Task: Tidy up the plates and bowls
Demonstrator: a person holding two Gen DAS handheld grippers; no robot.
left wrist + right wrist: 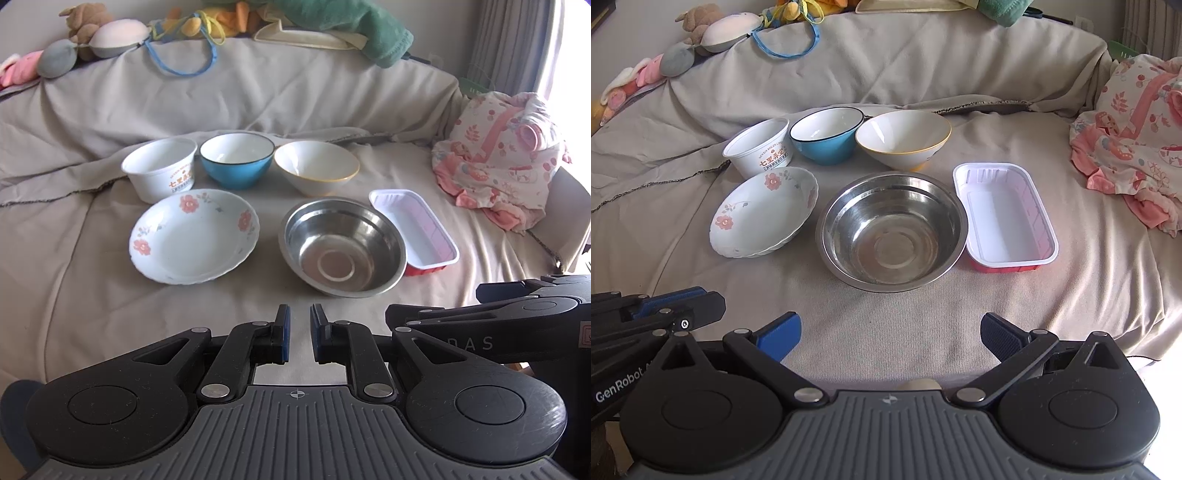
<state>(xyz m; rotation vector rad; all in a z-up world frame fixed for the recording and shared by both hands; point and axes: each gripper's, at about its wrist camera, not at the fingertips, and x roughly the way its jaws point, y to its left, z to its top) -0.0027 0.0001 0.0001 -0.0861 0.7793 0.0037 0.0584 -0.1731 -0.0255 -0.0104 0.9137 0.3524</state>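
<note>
6 dishes ahead of both claws, all empty, none stacked.

My right gripper sits spread wide with nothing in it; the steel bowl lies dead ahead, so I judge this hand nearer it. The white tray touches the bowl's right side, long axis running away from me. My left gripper is closed down to its narrowest, holding nothing; the floral plate lies ahead-left of it. Back row: paper cup-bowl, blue bowl, yellow-rimmed bowl, on the grey sofa cover.
</note>
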